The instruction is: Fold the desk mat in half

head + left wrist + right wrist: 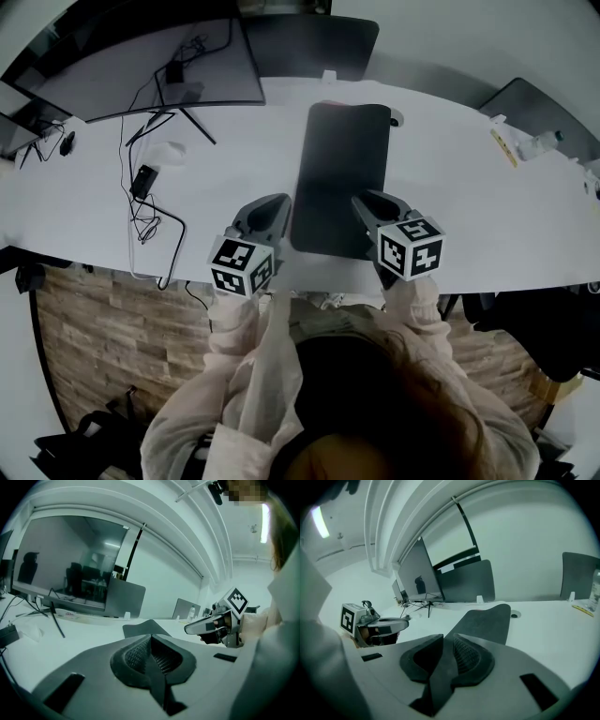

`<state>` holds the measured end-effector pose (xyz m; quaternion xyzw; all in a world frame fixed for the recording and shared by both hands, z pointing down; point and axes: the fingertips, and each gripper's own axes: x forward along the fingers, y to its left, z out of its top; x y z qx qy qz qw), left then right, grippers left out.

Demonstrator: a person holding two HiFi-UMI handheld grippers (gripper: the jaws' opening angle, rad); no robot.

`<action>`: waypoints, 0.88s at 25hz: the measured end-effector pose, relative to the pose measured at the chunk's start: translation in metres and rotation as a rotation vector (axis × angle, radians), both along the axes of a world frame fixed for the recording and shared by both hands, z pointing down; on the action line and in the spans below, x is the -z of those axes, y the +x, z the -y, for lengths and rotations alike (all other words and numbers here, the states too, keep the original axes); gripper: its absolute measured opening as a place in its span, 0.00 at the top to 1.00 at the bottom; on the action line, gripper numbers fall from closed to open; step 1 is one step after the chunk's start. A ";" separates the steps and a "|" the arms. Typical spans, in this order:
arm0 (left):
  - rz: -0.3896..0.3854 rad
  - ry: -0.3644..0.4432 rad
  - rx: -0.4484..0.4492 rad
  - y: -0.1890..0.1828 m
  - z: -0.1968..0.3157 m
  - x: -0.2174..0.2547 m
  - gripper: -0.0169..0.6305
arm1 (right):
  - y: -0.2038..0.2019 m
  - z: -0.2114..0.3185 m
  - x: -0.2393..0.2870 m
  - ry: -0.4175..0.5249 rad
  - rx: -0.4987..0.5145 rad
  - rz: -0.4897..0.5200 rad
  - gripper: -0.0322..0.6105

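A dark desk mat (342, 173) lies flat on the white table (487, 202), its long side running away from me. My left gripper (280, 202) is at the mat's near left corner and my right gripper (361, 202) at its near right corner. In the left gripper view the left gripper (152, 656) has its jaws closed with the mat's edge (140, 629) pinched between the pads. In the right gripper view the right gripper (447, 657) likewise holds a strip of the mat (487, 620) between its pads. Each gripper shows in the other's view.
A monitor (159, 66) on a thin stand is at the back left, with loose cables and a black adapter (143, 178) in front of it. A chair back (319, 42) rises behind the table. Small items (539, 145) lie at the far right. The table's near edge runs just under both grippers.
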<state>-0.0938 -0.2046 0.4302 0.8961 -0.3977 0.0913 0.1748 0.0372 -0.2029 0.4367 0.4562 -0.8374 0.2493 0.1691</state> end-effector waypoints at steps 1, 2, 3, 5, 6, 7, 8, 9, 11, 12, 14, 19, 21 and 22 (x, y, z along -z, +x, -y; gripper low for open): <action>0.000 0.005 0.002 0.000 0.001 0.002 0.93 | 0.005 0.002 0.005 0.017 -0.013 -0.004 0.84; 0.000 0.010 0.005 -0.001 0.002 0.005 0.93 | 0.010 0.003 0.011 0.037 -0.023 -0.017 0.86; 0.000 0.016 0.009 -0.001 0.003 0.008 0.93 | 0.015 0.005 0.016 0.058 -0.032 -0.035 0.87; -0.001 0.032 0.026 -0.004 0.005 0.013 0.93 | 0.024 0.008 0.026 0.094 -0.052 -0.050 0.92; -0.001 0.041 0.035 -0.006 0.006 0.015 0.93 | 0.029 0.009 0.031 0.109 -0.065 -0.043 0.93; -0.001 0.048 0.043 -0.008 0.007 0.018 0.93 | 0.033 0.010 0.036 0.124 -0.078 -0.031 0.93; -0.002 0.054 0.049 -0.010 0.008 0.020 0.93 | 0.038 0.011 0.040 0.140 -0.094 -0.018 0.93; -0.003 0.059 0.055 -0.011 0.009 0.021 0.93 | 0.043 0.012 0.045 0.157 -0.110 -0.009 0.93; -0.005 0.067 0.065 -0.015 0.009 0.025 0.93 | 0.052 0.012 0.052 0.191 -0.141 0.001 0.93; -0.005 0.069 0.069 -0.017 0.010 0.026 0.93 | 0.056 0.012 0.055 0.207 -0.156 0.002 0.93; -0.004 0.071 0.077 -0.020 0.010 0.027 0.93 | 0.065 0.011 0.058 0.233 -0.185 -0.001 0.93; -0.002 0.069 0.095 -0.028 0.010 0.025 0.93 | 0.080 0.008 0.058 0.263 -0.235 -0.025 0.93; -0.001 0.067 0.099 -0.030 0.010 0.024 0.93 | 0.083 0.006 0.058 0.263 -0.245 -0.028 0.93; -0.001 0.066 0.100 -0.031 0.009 0.023 0.93 | 0.084 0.005 0.058 0.264 -0.247 -0.031 0.93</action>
